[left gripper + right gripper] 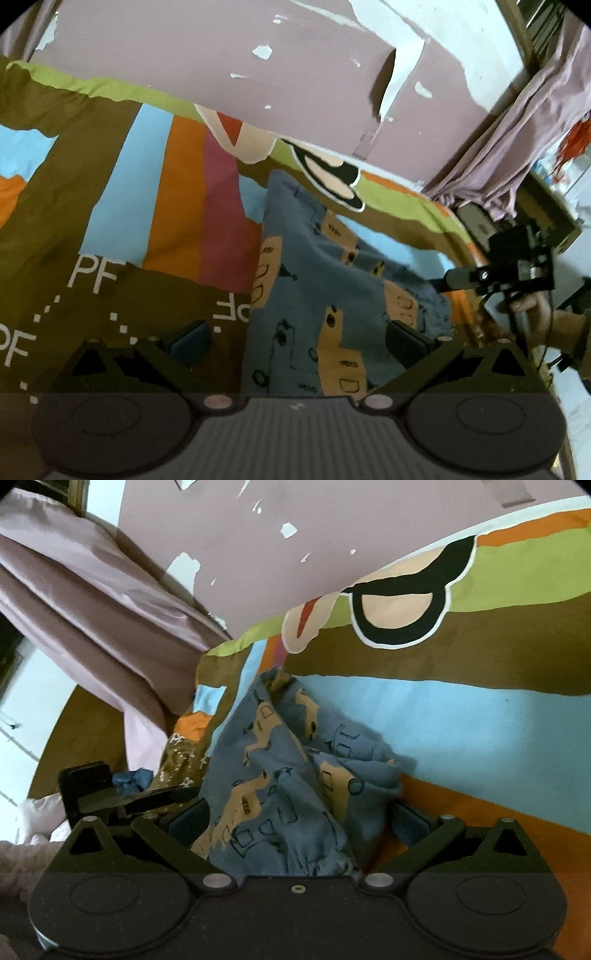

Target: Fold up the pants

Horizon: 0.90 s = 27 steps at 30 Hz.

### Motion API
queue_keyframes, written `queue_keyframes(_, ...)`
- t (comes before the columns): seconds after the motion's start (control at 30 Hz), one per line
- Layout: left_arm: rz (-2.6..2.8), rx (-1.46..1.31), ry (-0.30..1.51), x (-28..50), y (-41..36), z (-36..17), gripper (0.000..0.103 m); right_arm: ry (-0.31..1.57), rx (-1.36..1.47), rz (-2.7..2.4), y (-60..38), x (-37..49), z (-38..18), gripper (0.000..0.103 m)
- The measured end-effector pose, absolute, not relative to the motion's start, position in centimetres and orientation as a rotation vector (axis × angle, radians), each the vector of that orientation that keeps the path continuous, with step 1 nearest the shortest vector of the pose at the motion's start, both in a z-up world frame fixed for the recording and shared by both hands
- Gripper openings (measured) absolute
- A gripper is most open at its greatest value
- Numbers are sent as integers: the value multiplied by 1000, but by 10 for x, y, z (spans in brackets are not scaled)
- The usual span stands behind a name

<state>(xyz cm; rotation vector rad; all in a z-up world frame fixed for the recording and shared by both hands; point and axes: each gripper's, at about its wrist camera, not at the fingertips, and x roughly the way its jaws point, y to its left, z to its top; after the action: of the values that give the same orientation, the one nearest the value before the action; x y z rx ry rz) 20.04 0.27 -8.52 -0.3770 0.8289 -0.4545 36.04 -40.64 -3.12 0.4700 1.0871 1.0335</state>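
Blue printed pants (325, 295) lie rumpled on a striped bedspread (110, 206). The left gripper (295, 341) and right gripper (299, 821) both hover spread wide over the fabric

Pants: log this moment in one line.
pants: bunched on bedspread | left gripper: open | right gripper: open, straddling pants | fold: not done

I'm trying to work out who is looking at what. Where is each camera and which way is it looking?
Left wrist: sits on the left gripper, looking along its open jaws over the pants on the bedsheet; a hand holding the right gripper shows.
Right wrist: sits on the right gripper, looking along open jaws at the bunched pants; part of the left gripper shows.
Shared: pants, bedsheet, pink wall, curtain.
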Motion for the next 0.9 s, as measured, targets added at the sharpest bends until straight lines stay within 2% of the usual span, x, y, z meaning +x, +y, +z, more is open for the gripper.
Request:
queue_keyframes(0.1,-485,-375,828,201,2,-87,102,1091,484,1065,-408,360,-31,103)
queue_keyframes(0.27,-488,-373,848,204,2,-94,94,1088,470,1056,-413,363,-32,101)
queue_keyframes(0.43,-455,-374,870,206,8,-99,80,1074,489,1015,-412,375,-33,101)
queue_keyframes(0.57,-445,-369,879,206,7,-98,73,1077,482,1016,-405,375,-34,99)
queue_keyframes(0.67,-449,-368,888,205,7,-98,63,1080,504,999,-409,372,-36,85)
queue_keyframes(0.73,-453,-374,894,204,6,-98,62,1117,528,995,-413,372,-39,58)
queue_keyframes(0.8,-456,-376,896,204,6,-99,62,1128,514,1015,-411,368,-40,51)
queue_keyframes(0.9,-456,-370,900,204,4,-100,61,1129,536,1031,-412,367,-41,49)
